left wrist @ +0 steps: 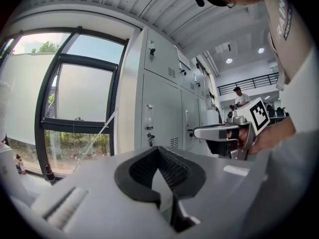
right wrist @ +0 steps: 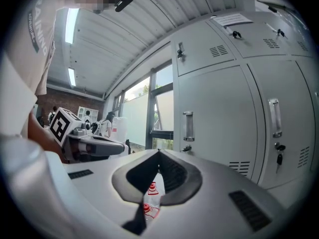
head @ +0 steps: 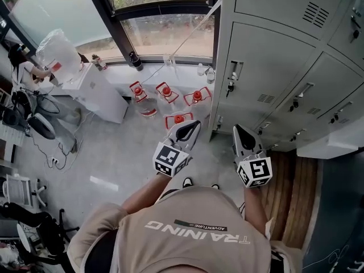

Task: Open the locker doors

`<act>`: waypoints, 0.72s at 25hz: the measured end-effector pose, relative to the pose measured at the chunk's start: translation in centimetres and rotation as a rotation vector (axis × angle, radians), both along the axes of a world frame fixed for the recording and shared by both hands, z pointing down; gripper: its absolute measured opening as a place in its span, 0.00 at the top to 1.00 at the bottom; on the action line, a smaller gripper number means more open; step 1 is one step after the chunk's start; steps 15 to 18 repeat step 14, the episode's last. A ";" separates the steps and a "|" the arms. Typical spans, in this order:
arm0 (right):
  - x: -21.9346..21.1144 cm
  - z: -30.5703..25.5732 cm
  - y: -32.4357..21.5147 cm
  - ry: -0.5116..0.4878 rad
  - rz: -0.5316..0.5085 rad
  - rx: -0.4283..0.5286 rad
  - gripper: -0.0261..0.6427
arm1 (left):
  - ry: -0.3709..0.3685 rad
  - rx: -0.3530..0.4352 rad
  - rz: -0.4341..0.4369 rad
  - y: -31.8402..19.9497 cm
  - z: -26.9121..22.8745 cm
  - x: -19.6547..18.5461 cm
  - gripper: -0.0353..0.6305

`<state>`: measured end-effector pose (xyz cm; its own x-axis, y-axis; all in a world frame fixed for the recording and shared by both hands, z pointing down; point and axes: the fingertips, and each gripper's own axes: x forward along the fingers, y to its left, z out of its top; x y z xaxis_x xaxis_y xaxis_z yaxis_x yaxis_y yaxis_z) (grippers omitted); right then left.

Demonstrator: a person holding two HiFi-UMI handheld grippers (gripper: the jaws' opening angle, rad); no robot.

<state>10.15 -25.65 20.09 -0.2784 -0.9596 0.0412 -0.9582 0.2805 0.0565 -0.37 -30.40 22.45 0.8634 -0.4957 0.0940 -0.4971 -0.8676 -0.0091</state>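
Observation:
A bank of grey lockers (head: 273,67) stands ahead on the right, all doors closed. The nearest door has a vertical handle (head: 234,71) with a key lock below it. This handle (left wrist: 149,117) lies straight ahead in the left gripper view, and a door handle (right wrist: 188,126) shows ahead in the right gripper view. My left gripper (head: 195,124) is shut and empty, held short of the lockers' left edge. My right gripper (head: 237,128) is shut on nothing, a little below the bottom doors. Neither touches a door.
Several water jugs with red caps (head: 168,91) stand on the floor under the window. A white cabinet (head: 99,95) sits to their left. A wooden bench (head: 291,192) runs along the lockers at the right. A person (head: 23,67) works at far left near chairs and cables.

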 end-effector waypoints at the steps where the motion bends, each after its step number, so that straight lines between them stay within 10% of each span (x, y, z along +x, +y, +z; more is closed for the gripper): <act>1: -0.2 0.1 0.1 0.003 0.002 0.001 0.94 | -0.001 -0.008 0.004 0.2 0.5 -0.1 0.94; 18: -1.6 1.5 -1.0 -0.007 0.029 -0.008 0.94 | 0.028 -0.007 0.002 -1.1 1.2 -1.1 0.94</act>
